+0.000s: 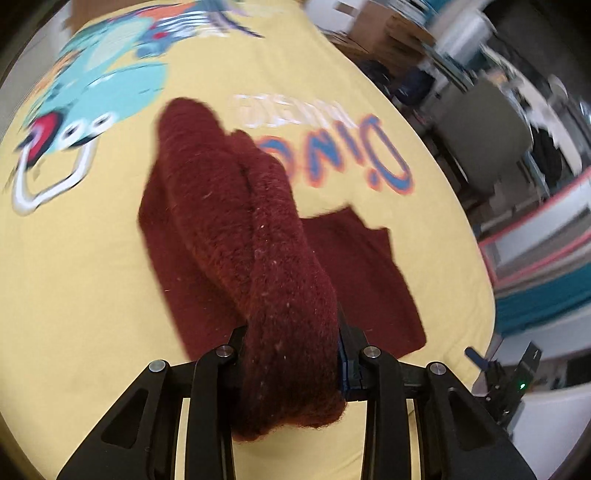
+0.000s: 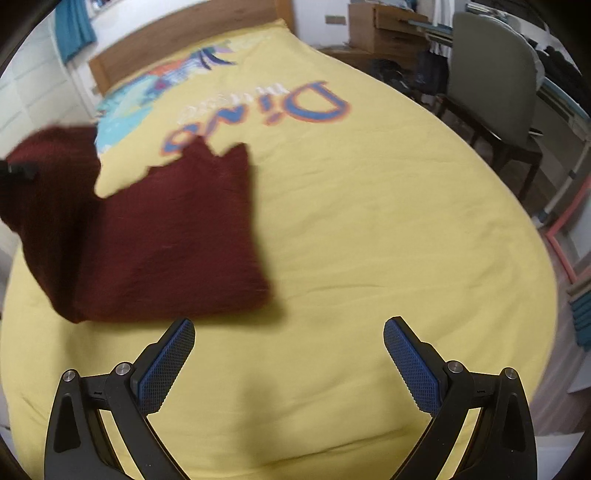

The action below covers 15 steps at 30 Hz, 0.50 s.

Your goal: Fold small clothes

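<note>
A dark red knitted garment (image 1: 258, 251) lies on the yellow bedspread (image 1: 74, 295). My left gripper (image 1: 291, 354) is shut on a bunched edge of it and lifts that part above the bed, while the rest lies flat underneath. In the right wrist view the garment (image 2: 177, 236) lies at the left, its left side raised. My right gripper (image 2: 288, 354) is open and empty, over bare bedspread (image 2: 369, 240) just right of the garment's near corner.
The bedspread has a dinosaur print and "Dino" lettering (image 2: 258, 114). A wooden headboard (image 2: 110, 62) is at the far end. A grey chair (image 2: 491, 81) and cluttered furniture (image 2: 384, 29) stand right of the bed.
</note>
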Motion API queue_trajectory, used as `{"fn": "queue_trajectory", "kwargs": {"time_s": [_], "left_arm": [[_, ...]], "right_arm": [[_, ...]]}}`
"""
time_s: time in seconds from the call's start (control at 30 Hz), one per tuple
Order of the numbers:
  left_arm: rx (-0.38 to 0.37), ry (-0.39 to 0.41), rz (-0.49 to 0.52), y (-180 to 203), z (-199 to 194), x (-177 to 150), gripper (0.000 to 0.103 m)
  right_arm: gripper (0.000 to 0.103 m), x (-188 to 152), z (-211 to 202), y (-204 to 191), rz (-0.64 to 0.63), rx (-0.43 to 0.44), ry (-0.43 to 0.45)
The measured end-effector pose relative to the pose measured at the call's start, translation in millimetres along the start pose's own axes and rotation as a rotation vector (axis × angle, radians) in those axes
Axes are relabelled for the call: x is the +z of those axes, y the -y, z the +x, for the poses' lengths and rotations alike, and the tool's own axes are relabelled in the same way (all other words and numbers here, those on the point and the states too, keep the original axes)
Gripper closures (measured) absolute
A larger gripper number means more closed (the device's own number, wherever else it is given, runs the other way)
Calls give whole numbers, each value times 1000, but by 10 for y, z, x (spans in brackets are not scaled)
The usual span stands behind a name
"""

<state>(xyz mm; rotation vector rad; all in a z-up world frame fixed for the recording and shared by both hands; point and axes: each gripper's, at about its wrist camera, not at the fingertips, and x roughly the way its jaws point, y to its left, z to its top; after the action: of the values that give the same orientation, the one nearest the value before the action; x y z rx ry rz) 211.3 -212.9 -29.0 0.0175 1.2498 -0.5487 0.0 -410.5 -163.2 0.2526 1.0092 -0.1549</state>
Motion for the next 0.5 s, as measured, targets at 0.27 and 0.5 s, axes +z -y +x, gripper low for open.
{"fn": "queue_trajectory", "kwargs": {"time_s": [0.27,0.5], "left_arm": [[71,-113,110,741,915,-93,77],[163,-109,137,907,1155,-242,67]], "right_arm": [[1,-23,15,475,83,-43,-30],[1,-211,119,580,93,-28,-73]]}}
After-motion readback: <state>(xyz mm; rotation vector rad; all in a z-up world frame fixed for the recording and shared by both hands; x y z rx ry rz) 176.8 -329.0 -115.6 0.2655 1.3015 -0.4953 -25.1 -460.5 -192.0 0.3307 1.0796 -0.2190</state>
